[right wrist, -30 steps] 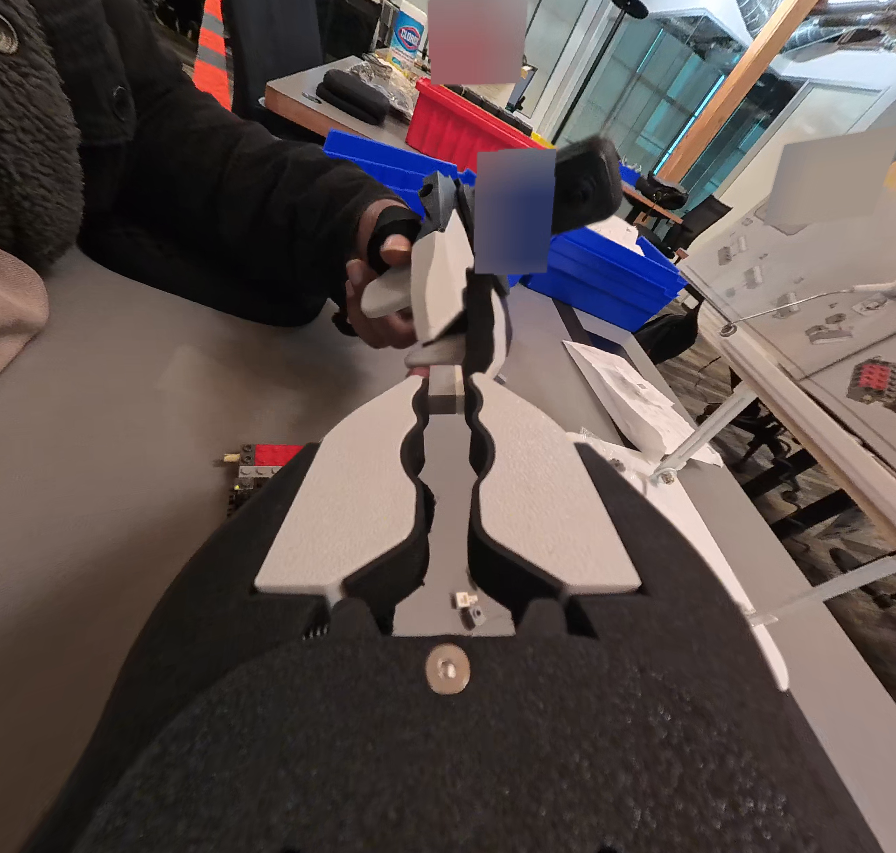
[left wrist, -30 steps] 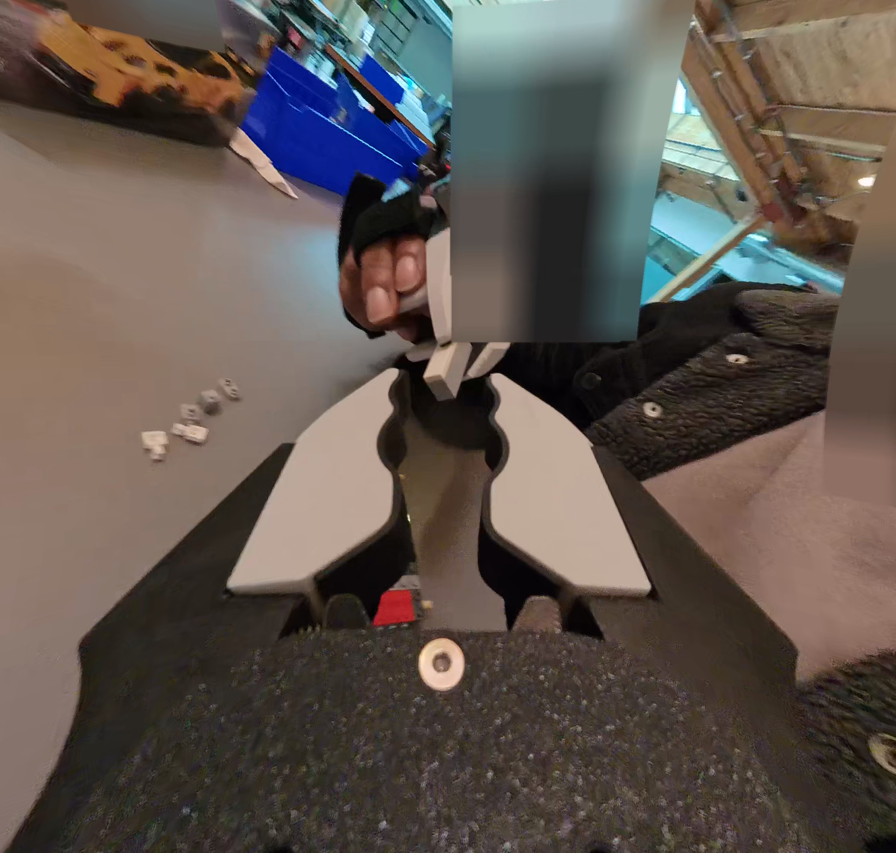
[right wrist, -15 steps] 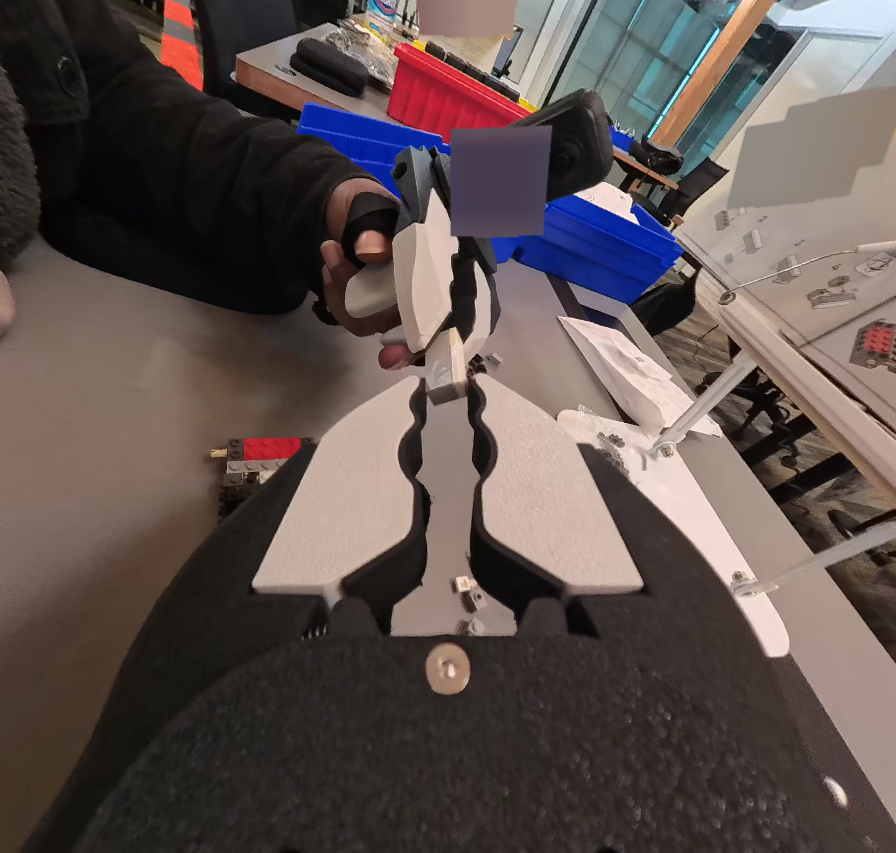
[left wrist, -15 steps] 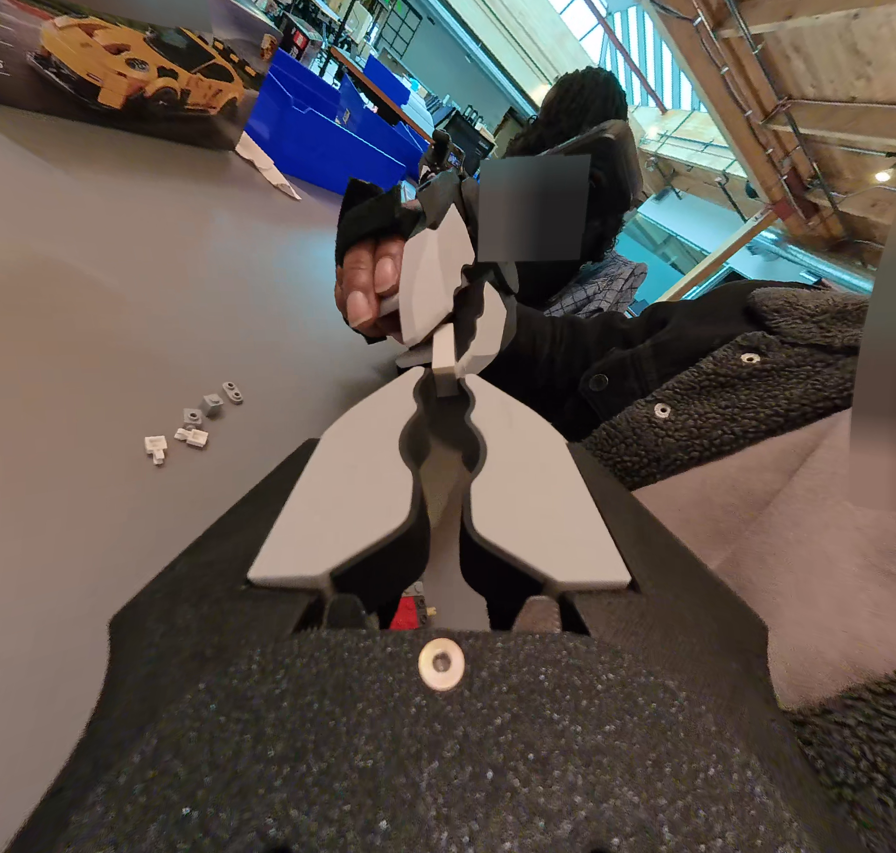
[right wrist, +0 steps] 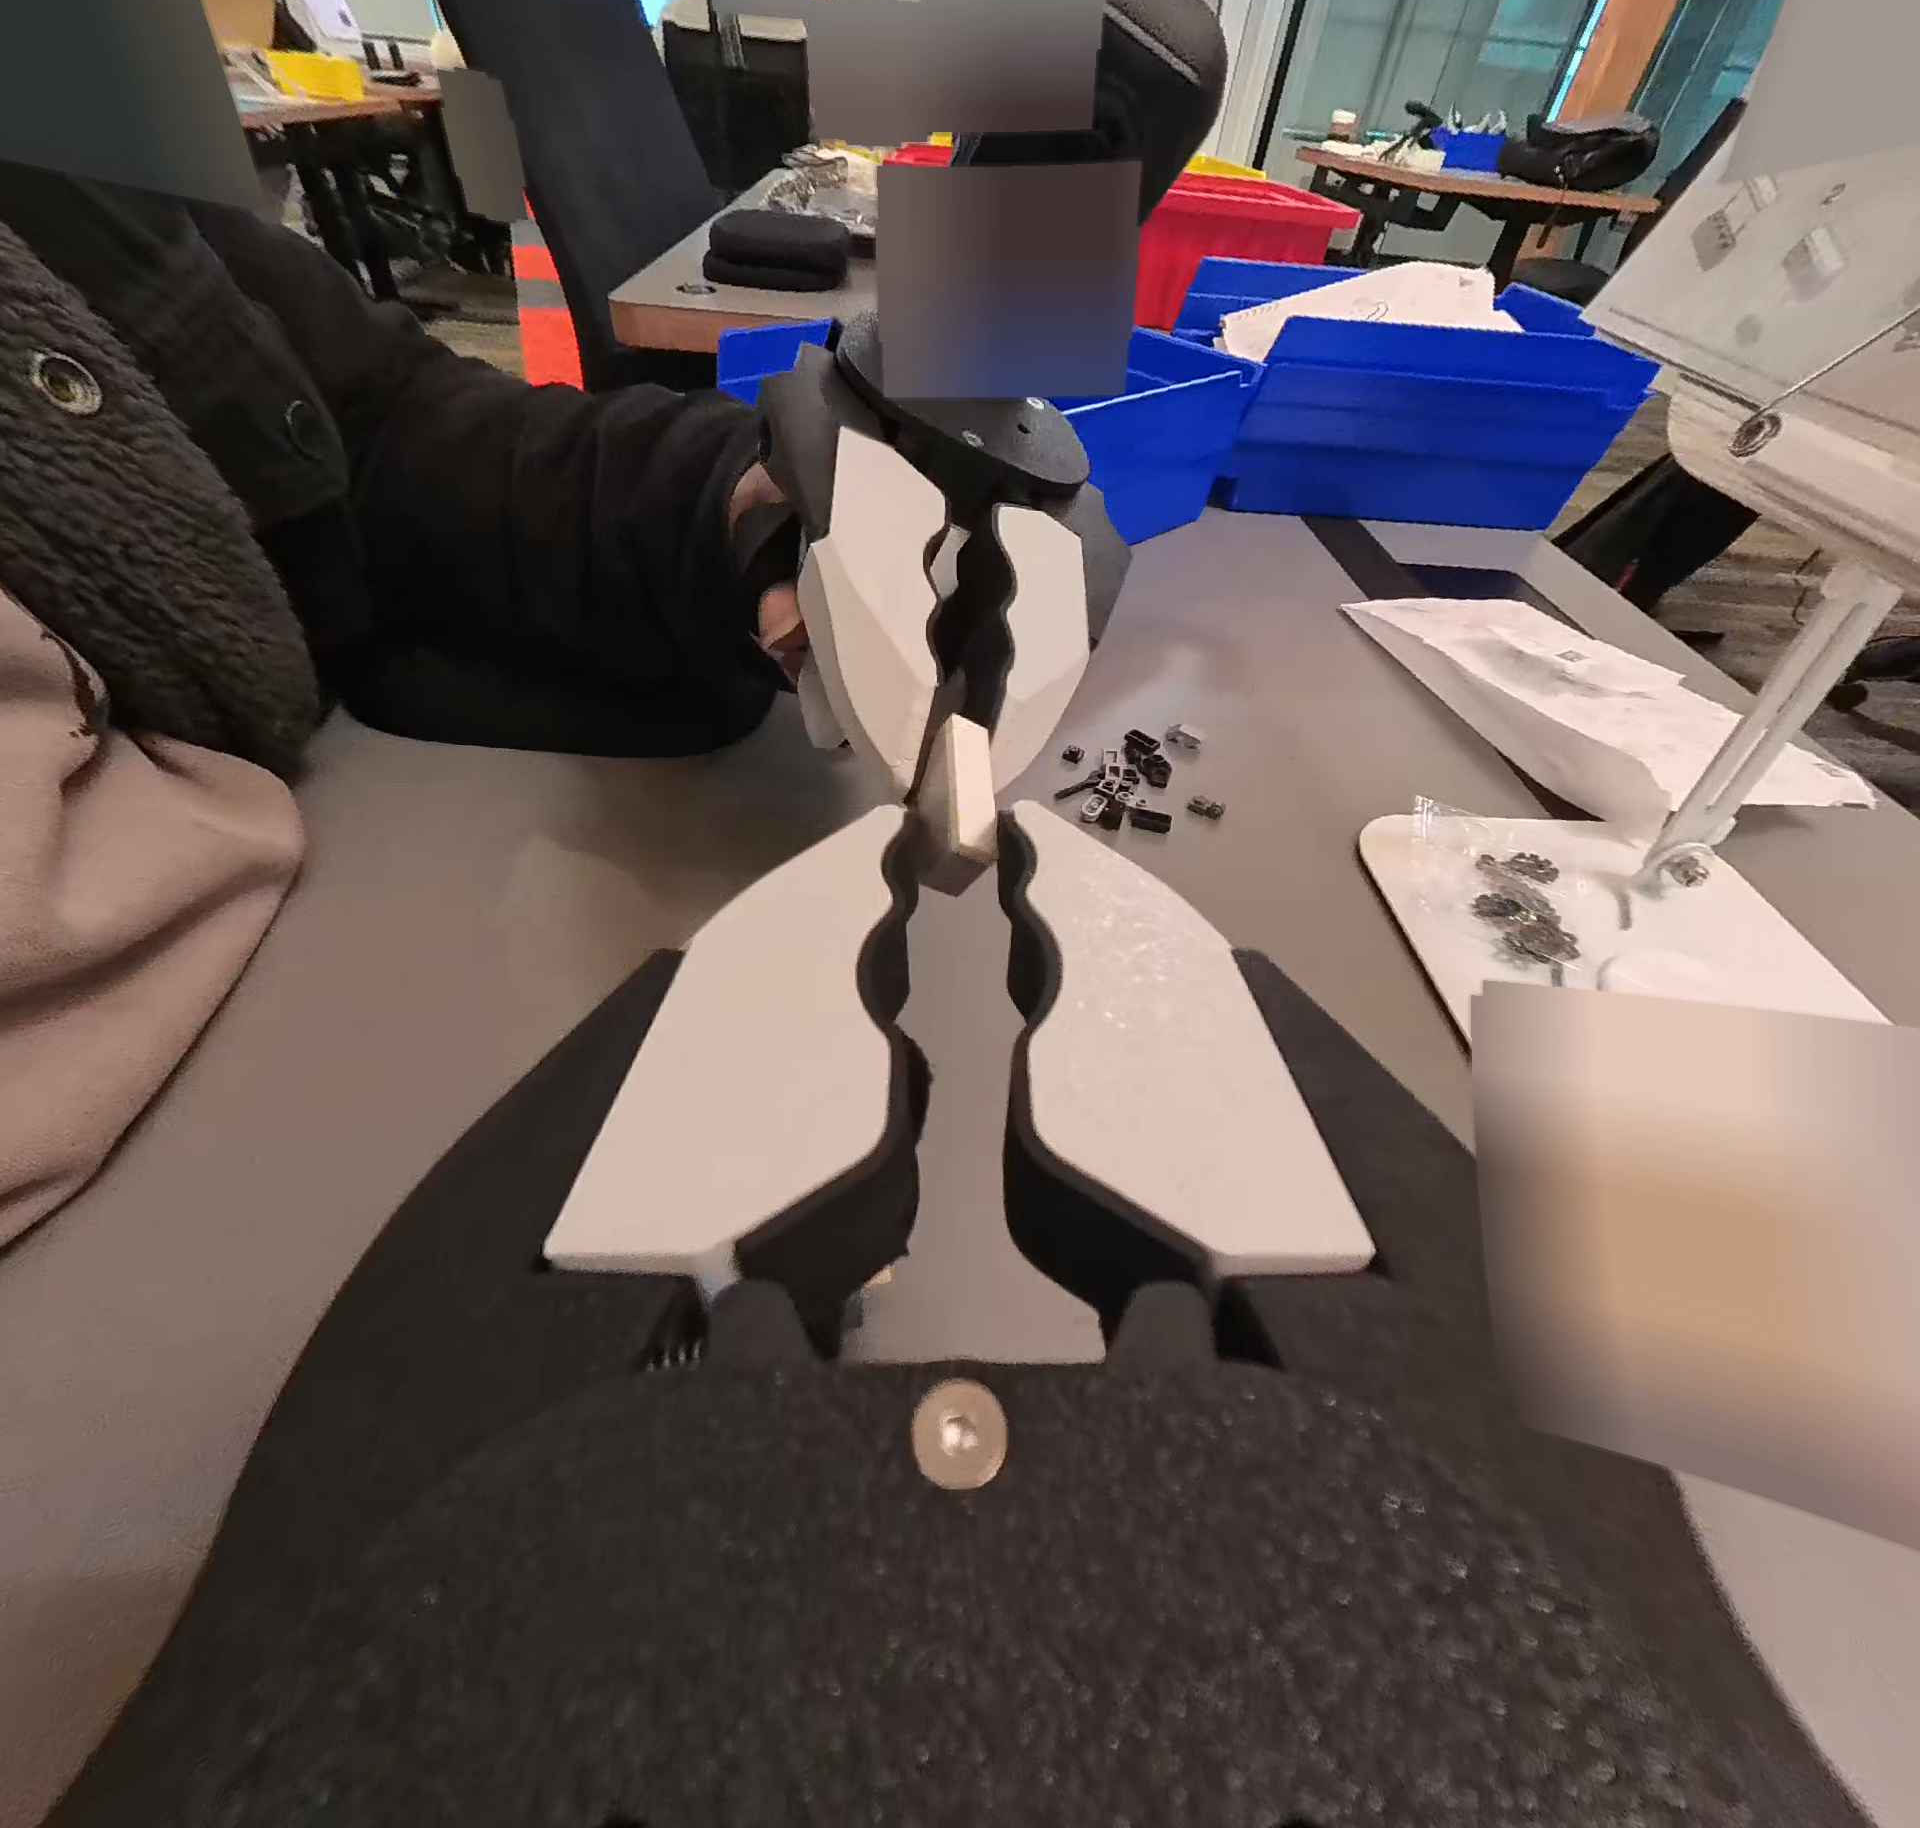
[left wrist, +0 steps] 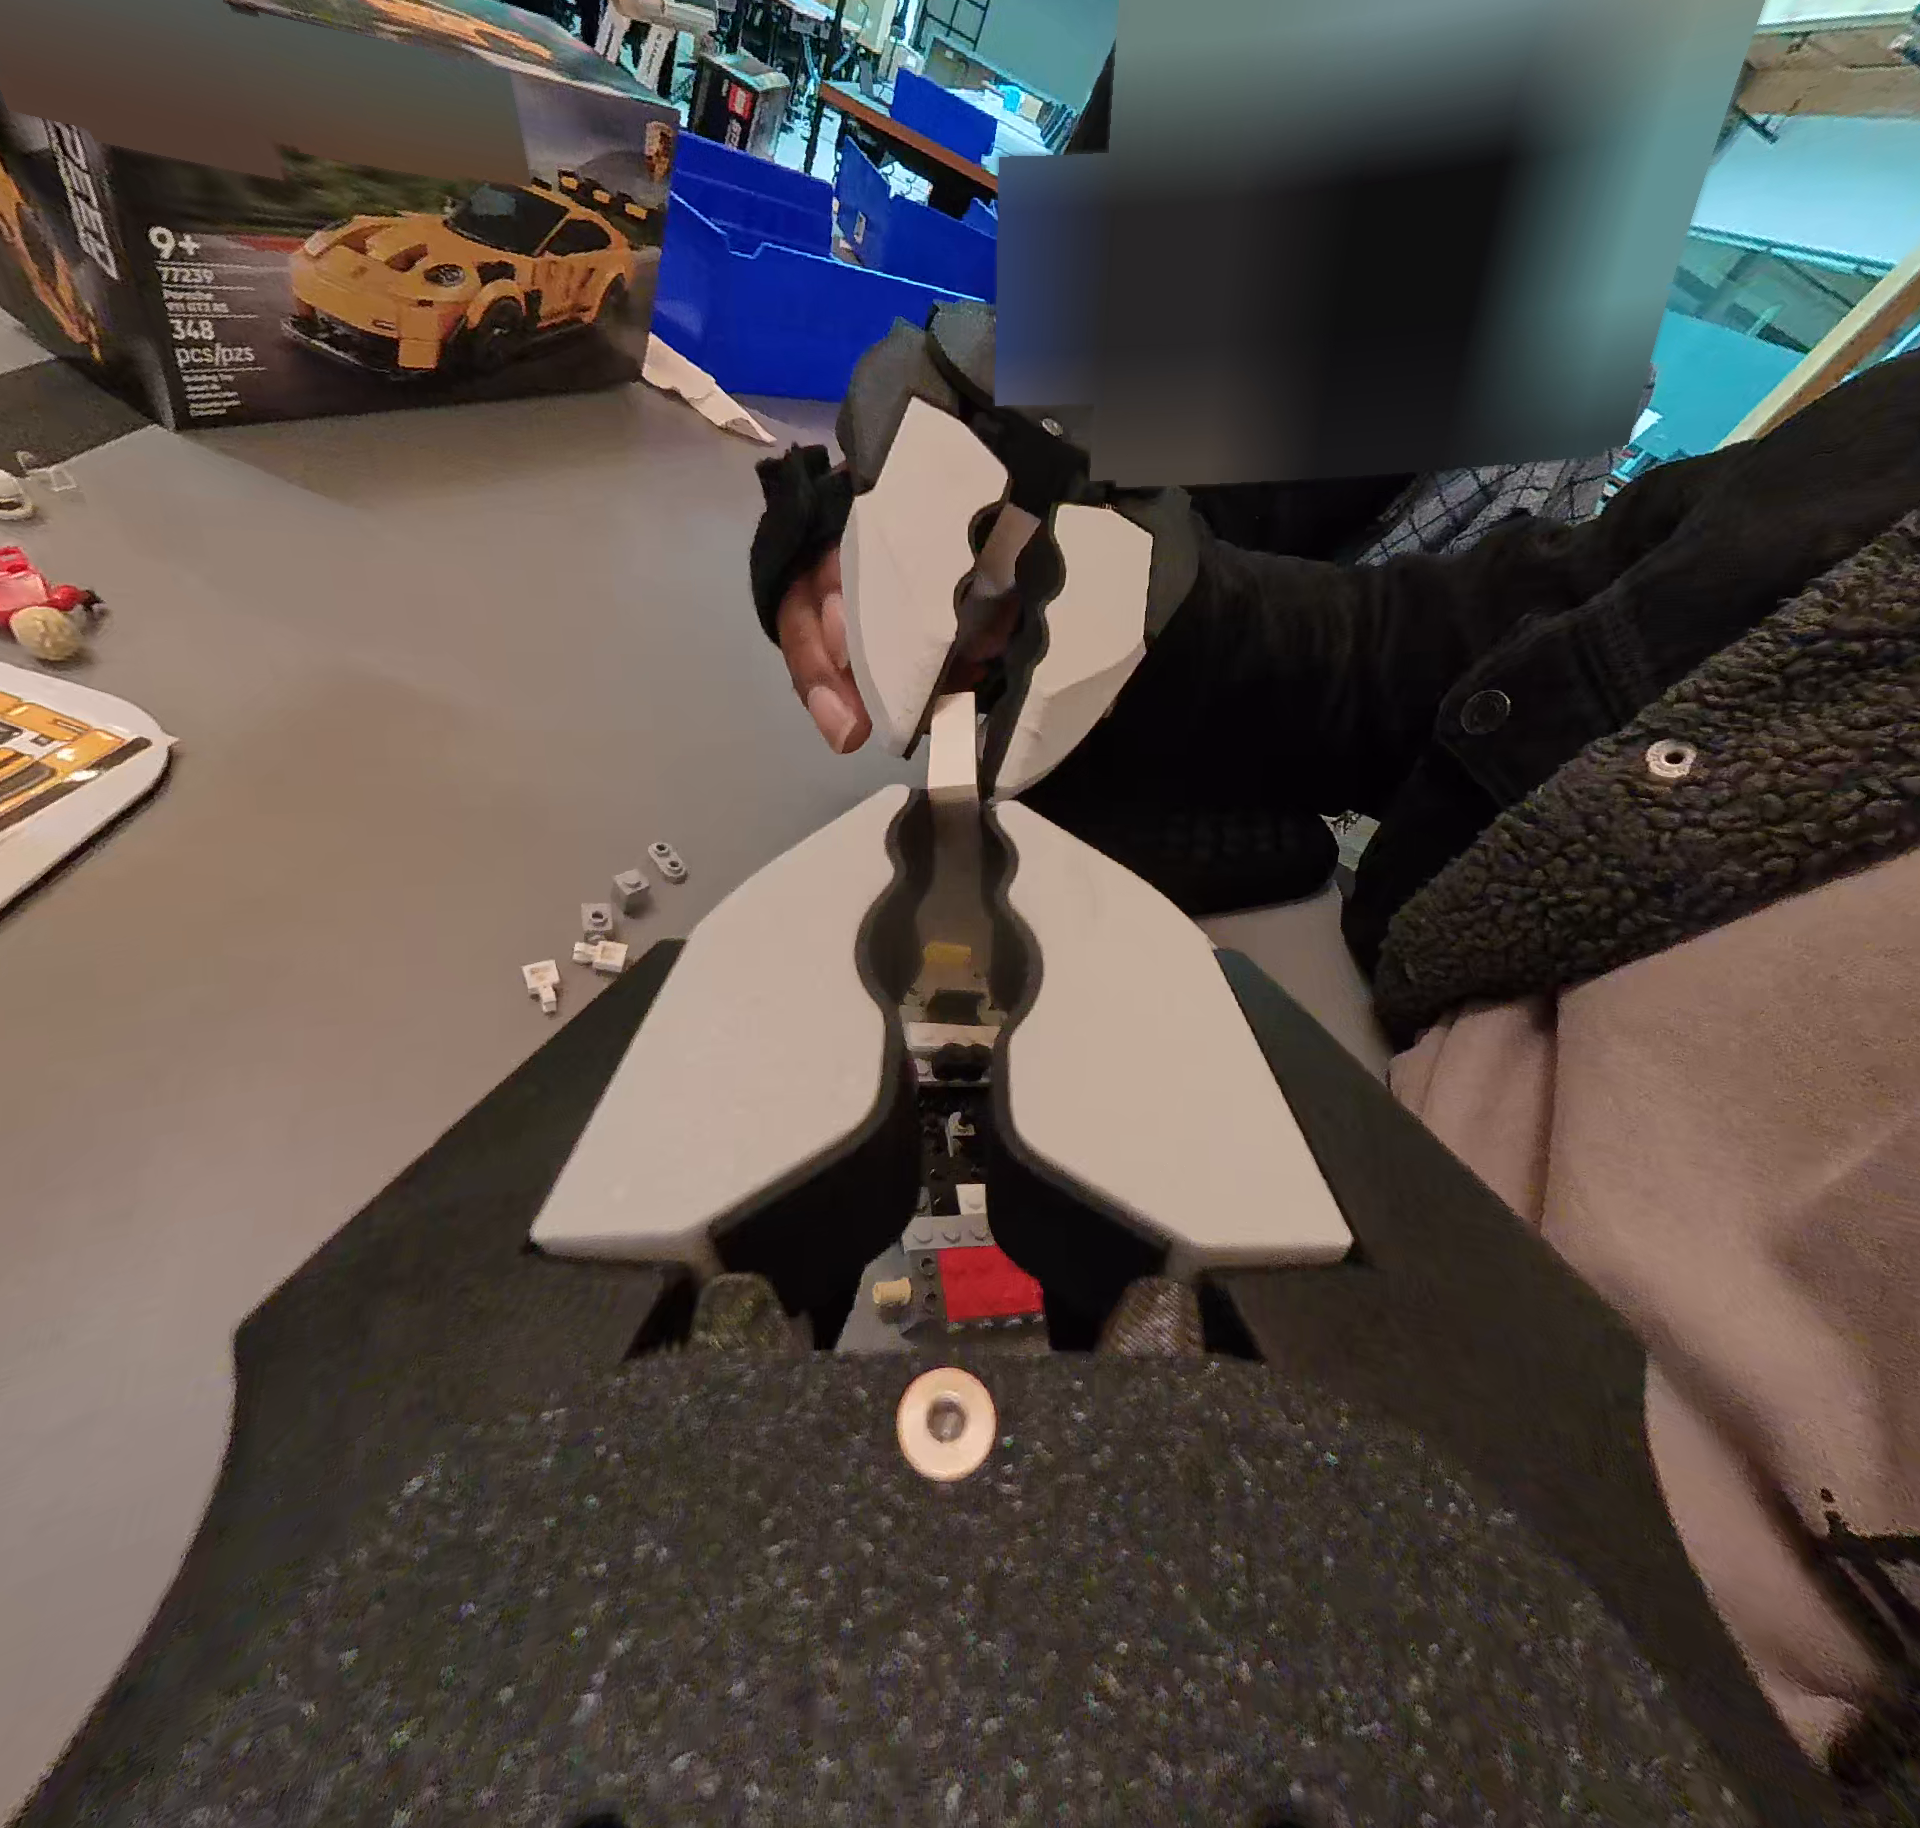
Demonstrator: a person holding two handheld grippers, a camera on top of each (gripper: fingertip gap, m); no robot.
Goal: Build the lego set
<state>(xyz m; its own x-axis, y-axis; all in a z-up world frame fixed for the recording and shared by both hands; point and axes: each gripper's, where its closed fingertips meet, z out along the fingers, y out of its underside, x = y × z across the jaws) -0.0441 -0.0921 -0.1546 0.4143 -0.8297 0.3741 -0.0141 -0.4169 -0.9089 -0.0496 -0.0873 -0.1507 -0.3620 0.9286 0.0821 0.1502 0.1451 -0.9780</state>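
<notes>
We hold 2 grippers tip to tip above grey table (left wrist: 312,739). Left gripper (left wrist: 951,810) and right gripper (right wrist: 951,828) each clenched on opposite ends of 1 white brick (right wrist: 971,791). Left view alone shows lego box (left wrist: 343,292), partial build (left wrist: 956,1238) under fingers, 5 small grey pieces (left wrist: 608,911). Right view alone shows black pieces (right wrist: 1132,776).

2 grippers (left wrist: 951,802) (right wrist: 951,833), 1 white brick (right wrist: 971,802), 5 sm. grey pcs (left wrist: 608,921), 1 box (left wrist: 353,261).
</notes>
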